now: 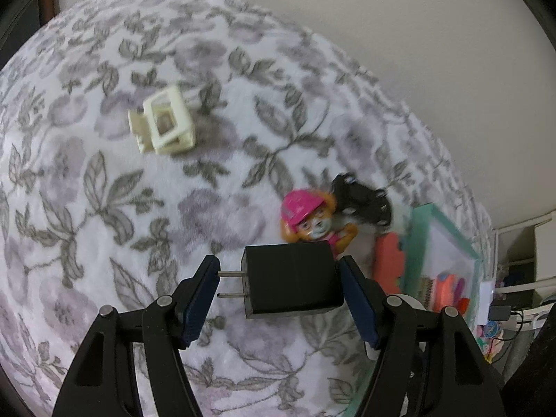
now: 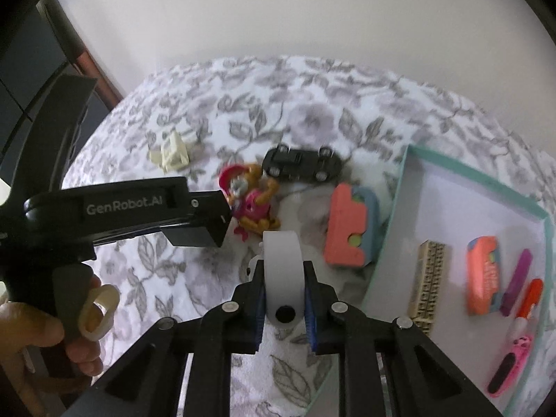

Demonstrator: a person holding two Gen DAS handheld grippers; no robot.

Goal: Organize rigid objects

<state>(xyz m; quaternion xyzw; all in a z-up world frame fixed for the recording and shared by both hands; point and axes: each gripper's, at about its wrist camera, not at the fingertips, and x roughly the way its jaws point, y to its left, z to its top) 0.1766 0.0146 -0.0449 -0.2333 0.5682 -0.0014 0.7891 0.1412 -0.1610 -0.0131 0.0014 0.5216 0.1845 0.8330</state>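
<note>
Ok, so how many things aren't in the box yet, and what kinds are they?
Black toy car: 1
Pup figure: 1
Cream plastic frame: 1
Orange-and-blue foam block: 1
Black charger, in the left gripper: 1
White roll, in the right gripper: 1
Total: 6

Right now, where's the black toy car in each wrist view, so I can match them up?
Left wrist view: black toy car, right of centre, behind the pink-hatted figure.
Right wrist view: black toy car, centre, upper middle, wheels showing.
Shared landmark: the same pink-hatted figure sits beside it in both.
</note>
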